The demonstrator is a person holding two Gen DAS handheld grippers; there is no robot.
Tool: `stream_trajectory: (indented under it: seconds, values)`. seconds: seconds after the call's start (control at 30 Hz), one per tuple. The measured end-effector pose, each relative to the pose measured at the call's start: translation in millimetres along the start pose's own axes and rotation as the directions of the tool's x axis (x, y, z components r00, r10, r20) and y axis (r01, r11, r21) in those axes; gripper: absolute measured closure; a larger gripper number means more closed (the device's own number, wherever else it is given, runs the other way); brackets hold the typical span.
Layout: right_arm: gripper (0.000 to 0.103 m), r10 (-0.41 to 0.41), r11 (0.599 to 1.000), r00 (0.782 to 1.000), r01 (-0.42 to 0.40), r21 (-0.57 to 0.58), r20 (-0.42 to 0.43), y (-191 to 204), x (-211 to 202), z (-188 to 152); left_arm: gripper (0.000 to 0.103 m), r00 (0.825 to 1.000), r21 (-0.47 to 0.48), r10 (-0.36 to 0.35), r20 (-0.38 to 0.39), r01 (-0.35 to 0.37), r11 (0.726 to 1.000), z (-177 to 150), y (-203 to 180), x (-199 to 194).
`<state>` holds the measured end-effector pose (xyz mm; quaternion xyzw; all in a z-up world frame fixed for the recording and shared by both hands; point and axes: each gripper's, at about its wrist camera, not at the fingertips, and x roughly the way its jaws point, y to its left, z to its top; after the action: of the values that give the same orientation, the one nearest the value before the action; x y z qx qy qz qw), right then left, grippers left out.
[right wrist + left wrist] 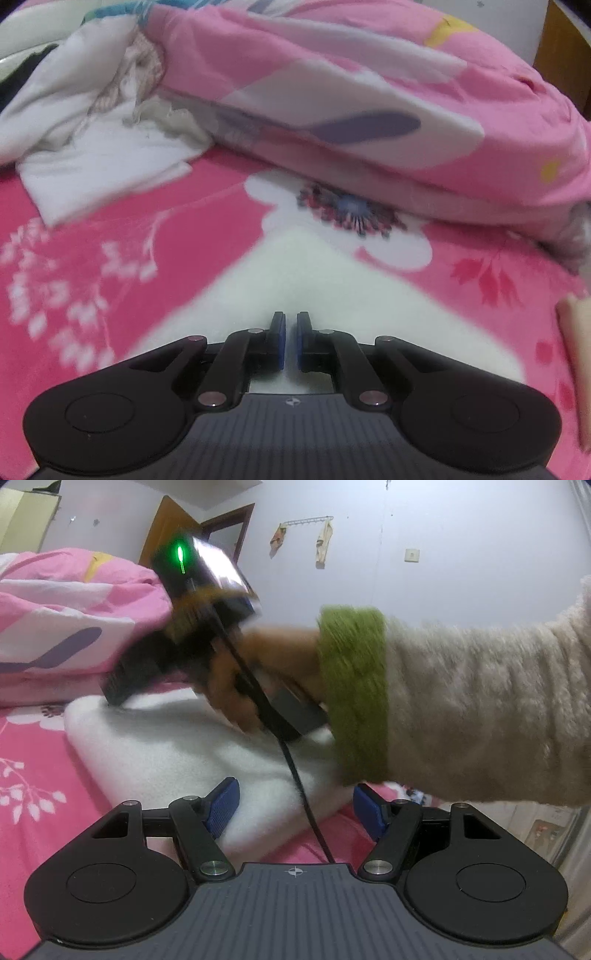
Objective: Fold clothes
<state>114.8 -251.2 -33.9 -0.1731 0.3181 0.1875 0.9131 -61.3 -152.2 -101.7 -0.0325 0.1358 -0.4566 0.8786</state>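
Room: pale walls (461,546) fill the upper part of the left wrist view, with a wooden door (166,528) at upper left and a hook rail (308,520) at upper centre.
Surface: a bed with a pink flowered blanket (207,221) spans both views.
Left tool (295,808): bottom centre of its own view, blue pads spread wide apart, nothing between them; the left pad sits at the near edge of the white garment.
Right tool (290,341): bottom centre of its own view, pads nearly together with a narrow gap; whether cloth is pinched there I cannot tell. It lies low over the white garment.
White garment (177,753): thick fluffy cloth folded flat on the blanket, centre of the left view; in the right view it shows as a white wedge (321,280) running up from the pads.
Hand (258,672): centre of the left view, blurred, gripping the right tool's body above the garment; a black cable (295,771) runs down from it.
Sleeve (480,709): cream fleece with a green cuff, entering from the right.
Quilt (369,92): pink, bunched along the top of the right view.
White cloth (103,155): crumpled at upper left of the right view.
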Motion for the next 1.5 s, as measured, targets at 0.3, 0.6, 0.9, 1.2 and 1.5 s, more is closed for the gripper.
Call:
stream_trajectory:
  seconds: [0.3,0.6,0.9,1.2,1.5]
  values:
    - [0.099,0.012,1.0,0.997,-0.012,-0.005,-0.073,-3,59,11,0.035,1.0,0.0,0.003,-0.017,-0.003,1.0,1,-4,2]
    - [0.093,0.034,0.999,0.999,-0.033,0.044,-0.022,-7,34,14,0.026,0.998,-0.03,0.02,-0.052,-0.021,0.999,16,-3,-25]
    - [0.09,0.096,0.987,0.994,-0.102,0.125,0.051,0,-48,-35,0.027,0.996,-0.08,0.045,-0.071,-0.051,0.996,46,11,-62]
    - [0.09,0.044,0.975,0.987,-0.076,0.207,0.153,0,-60,-51,0.029,0.838,0.328,0.53,-0.132,-0.468,0.821,156,55,-111]
    - [0.09,0.053,0.976,0.981,-0.091,0.198,0.187,20,-74,-74,0.029,0.829,0.011,0.502,-0.245,-0.516,0.857,117,107,-65]
